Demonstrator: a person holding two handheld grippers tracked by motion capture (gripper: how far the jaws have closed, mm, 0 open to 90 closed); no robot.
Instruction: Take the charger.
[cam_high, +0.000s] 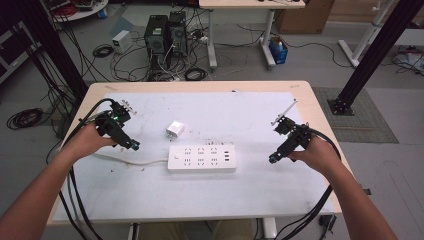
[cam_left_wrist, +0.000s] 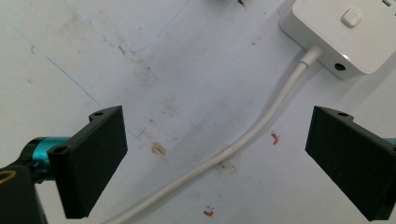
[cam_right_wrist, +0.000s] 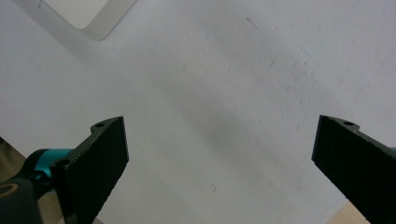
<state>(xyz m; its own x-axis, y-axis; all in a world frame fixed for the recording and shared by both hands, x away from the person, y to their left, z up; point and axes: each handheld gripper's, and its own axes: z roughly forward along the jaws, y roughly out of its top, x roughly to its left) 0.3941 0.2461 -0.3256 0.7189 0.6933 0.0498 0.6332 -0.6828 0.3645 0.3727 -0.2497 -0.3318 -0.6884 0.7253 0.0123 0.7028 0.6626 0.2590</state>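
Observation:
A white power strip (cam_high: 201, 158) lies flat in the middle of the white mat, its white cable (cam_high: 125, 161) trailing off to the left. A small white plug adapter (cam_high: 175, 129) sits just behind it. My left gripper (cam_high: 134, 146) hovers left of the strip, jaws open, above the cable (cam_left_wrist: 243, 140); the strip's cable end (cam_left_wrist: 345, 32) shows at the top right of the left gripper view. My right gripper (cam_high: 272, 160) hangs to the right of the strip, jaws open over bare mat, with a corner of the strip (cam_right_wrist: 86, 14) at the top left of its view.
The white mat (cam_high: 280, 195) covers most of the wooden table (cam_high: 320, 125). Stains and small red marks (cam_left_wrist: 274, 137) dot the mat near the cable. Behind the table are computer towers (cam_high: 165, 35), tangled cables and black frame posts (cam_high: 370, 55).

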